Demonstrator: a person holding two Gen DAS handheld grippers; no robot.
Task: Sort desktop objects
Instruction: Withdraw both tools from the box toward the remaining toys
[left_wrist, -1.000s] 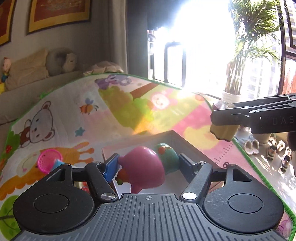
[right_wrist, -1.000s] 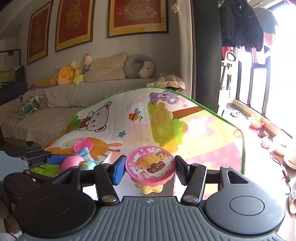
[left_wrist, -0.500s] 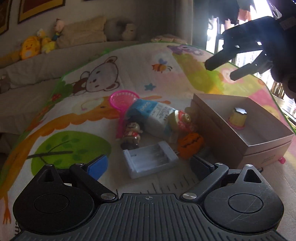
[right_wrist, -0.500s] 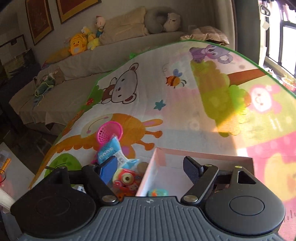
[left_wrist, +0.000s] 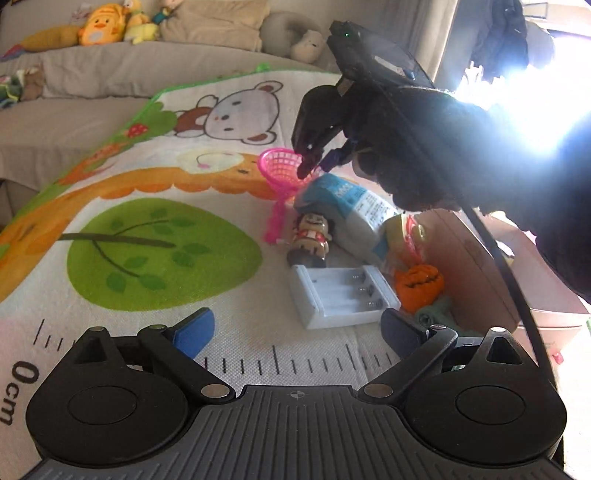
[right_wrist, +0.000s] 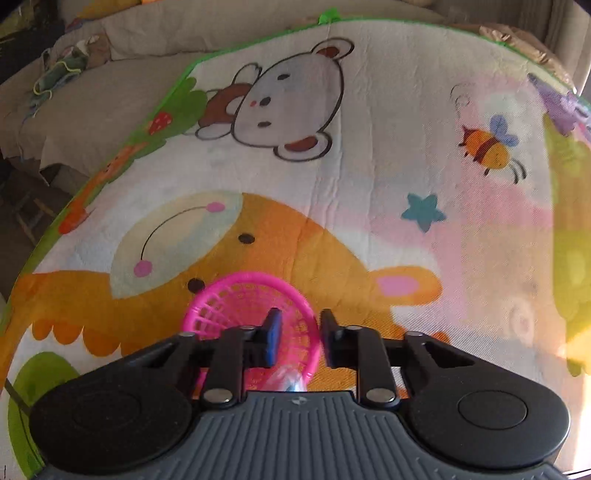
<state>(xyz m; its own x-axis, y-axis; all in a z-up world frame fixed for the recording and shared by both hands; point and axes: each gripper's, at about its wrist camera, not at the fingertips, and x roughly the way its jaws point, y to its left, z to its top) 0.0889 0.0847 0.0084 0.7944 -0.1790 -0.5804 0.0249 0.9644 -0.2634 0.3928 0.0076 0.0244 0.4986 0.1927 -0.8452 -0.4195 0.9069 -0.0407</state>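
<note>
R gripper pinched on pink net rim, net on mat by pile. L gripper wide open, empty, over charger. Risk: thin rim grip, net could slip/twist on lift.

My left gripper hangs wide apart over the play mat, nothing between its fingers. Just ahead lies the white battery charger, the orange pumpkin toy beside it. My right gripper pinches the pink net scoop.
</note>
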